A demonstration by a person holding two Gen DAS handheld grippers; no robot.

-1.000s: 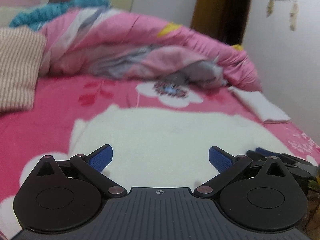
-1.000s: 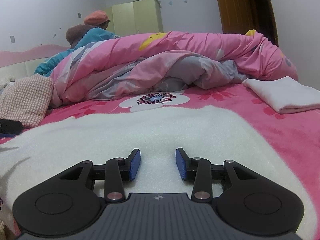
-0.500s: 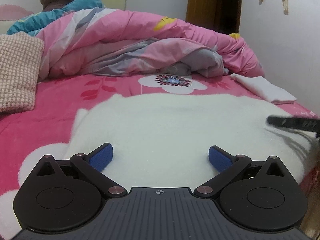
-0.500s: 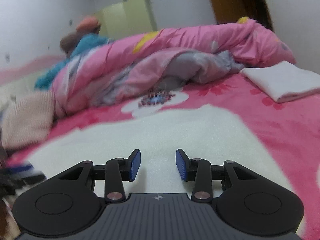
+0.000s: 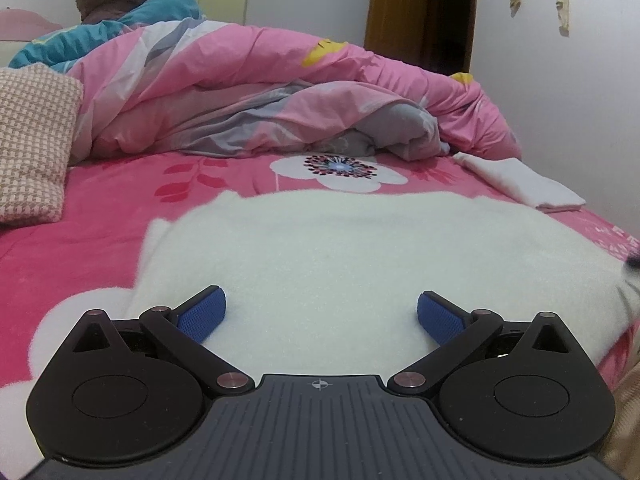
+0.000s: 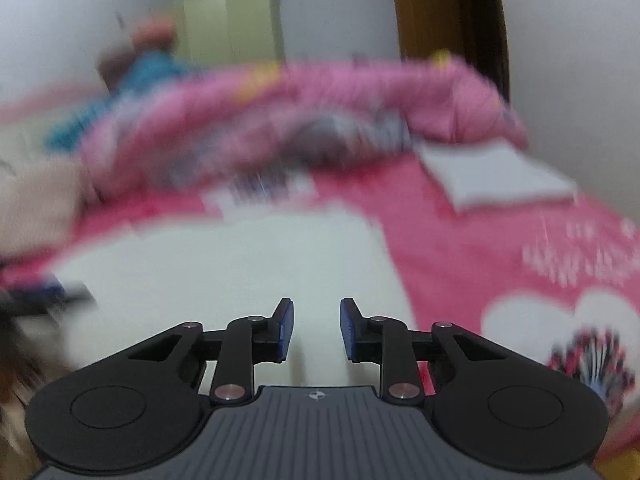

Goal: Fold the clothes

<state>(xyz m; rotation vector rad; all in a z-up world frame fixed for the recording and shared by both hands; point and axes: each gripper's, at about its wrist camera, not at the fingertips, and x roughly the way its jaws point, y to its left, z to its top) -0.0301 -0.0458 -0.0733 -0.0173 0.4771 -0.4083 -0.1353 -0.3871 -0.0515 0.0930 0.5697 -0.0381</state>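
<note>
So the white fleecy garment [image 5: 360, 256] is lying spread flat on the pink flowered bed [image 5: 80, 216], near the front edge, with the rumpled pink duvet [image 5: 248, 92] heaped behind it and a small folded white cloth [image 5: 520, 180] off to the right.

What's changed over the last second: the right tongs [image 6: 316, 330] have swung sideways toward the garment's right side. A second ago that view was sharp and centred over the white fabric; now it's smeared with motion blur, and the garment's right edge sits just beyond the tips. Their jaws are closing too, noticeably narrower than before, but there's still a clear gap and nothing pinched between them.

The left tongs [image 5: 320, 314] have dipped a touch and settled. They hover low over the near-left part of the garment, jaws wide apart and empty.

Best guess is that no fold has started yet. Looks like the person is lining up each set of tongs on its own side, and the right one is narrowing to nip the edge. Neither has any fabric so far.
</note>
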